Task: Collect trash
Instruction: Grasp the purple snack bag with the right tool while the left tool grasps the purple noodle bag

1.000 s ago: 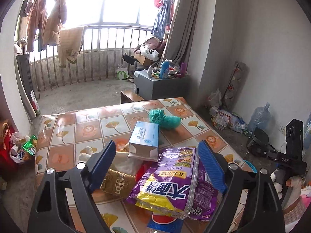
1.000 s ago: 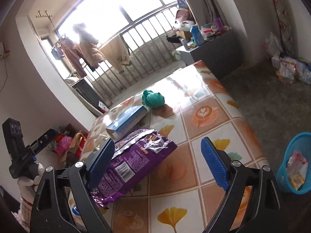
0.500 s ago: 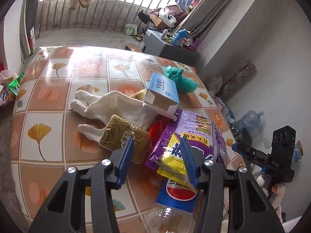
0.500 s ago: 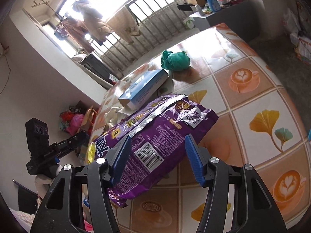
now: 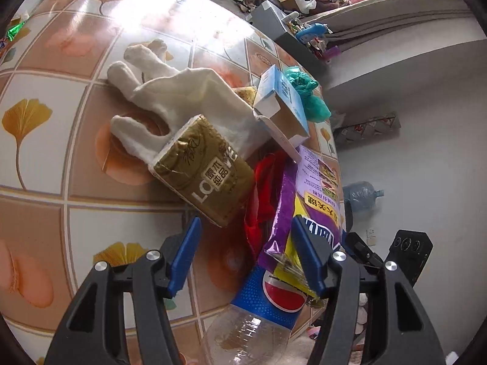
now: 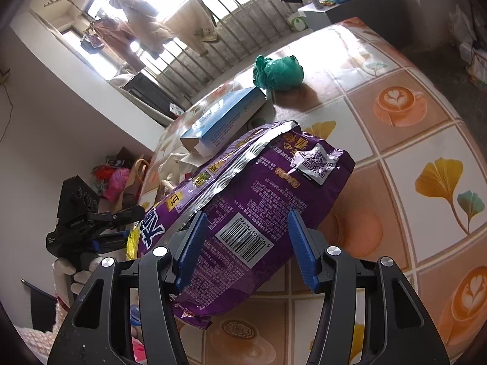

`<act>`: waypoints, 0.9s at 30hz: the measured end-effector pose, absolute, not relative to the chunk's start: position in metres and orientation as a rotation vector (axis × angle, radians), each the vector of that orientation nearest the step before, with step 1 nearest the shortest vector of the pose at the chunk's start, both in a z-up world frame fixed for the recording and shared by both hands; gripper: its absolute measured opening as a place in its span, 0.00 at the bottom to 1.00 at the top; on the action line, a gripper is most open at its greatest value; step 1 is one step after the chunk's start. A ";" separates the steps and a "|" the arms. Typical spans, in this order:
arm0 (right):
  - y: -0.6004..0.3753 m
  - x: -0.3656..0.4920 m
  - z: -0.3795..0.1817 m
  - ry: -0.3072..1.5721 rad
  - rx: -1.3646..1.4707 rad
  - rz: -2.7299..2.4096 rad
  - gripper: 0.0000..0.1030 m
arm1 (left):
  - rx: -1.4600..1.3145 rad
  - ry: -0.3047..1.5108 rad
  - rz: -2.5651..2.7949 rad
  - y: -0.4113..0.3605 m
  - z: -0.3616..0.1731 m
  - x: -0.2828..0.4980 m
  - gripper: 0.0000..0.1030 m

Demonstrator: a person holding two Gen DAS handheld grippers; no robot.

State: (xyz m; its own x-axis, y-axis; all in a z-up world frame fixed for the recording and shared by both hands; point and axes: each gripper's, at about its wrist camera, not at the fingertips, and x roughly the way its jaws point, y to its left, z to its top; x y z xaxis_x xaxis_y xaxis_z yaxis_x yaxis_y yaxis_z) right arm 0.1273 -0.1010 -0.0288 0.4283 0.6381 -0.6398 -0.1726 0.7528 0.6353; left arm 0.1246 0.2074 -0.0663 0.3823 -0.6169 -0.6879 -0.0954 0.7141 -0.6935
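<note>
A trash pile lies on the tiled table (image 5: 61, 182): a white glove (image 5: 182, 91), a gold tissue pack (image 5: 207, 176), a blue box (image 5: 283, 103), a green plastic bag (image 5: 307, 97), a red wrapper (image 5: 264, 188), a purple snack bag (image 5: 307, 200) and a Pepsi bottle (image 5: 258, 313). My left gripper (image 5: 246, 255) hangs low over the bottle and the bag's corner, its jaws opening and pressing on nothing. My right gripper (image 6: 246, 246) straddles the purple snack bag (image 6: 268, 188), with both pads against it. Behind lie the blue box (image 6: 225, 118) and green bag (image 6: 280, 71).
The other gripper's black body (image 6: 76, 213) shows at the table's left edge, held in a white-gloved hand. A grey cabinet (image 5: 268, 18) with bottles stands beyond the table. A water jug (image 5: 362, 194) and bags (image 6: 118, 176) sit on the floor.
The left gripper has sunk toward the pile and rolled, its jaws narrowing and then widening a little. The right gripper has come down over the purple bag, and its jaws have narrowed onto it.
</note>
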 end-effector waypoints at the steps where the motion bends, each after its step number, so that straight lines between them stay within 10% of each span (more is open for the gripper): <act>1: -0.101 0.128 -0.030 1.013 0.530 0.537 0.51 | -0.749 1.141 -0.394 0.206 -0.065 0.125 0.58; 16: -0.127 0.122 -0.033 0.984 0.663 0.551 0.51 | -0.495 0.920 -0.687 0.125 0.022 0.099 0.12; 27: -0.189 0.105 -0.043 0.909 0.928 0.576 0.52 | -0.380 0.942 -0.878 0.040 0.026 0.085 0.10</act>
State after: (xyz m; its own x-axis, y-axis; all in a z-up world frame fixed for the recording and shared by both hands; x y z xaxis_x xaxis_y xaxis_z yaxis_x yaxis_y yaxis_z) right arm 0.1048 -0.1893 -0.0428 0.5120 0.7561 -0.4077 -0.0450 0.4976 0.8662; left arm 0.0850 0.0401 0.0258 0.2882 -0.7904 -0.5405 0.4833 0.6073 -0.6305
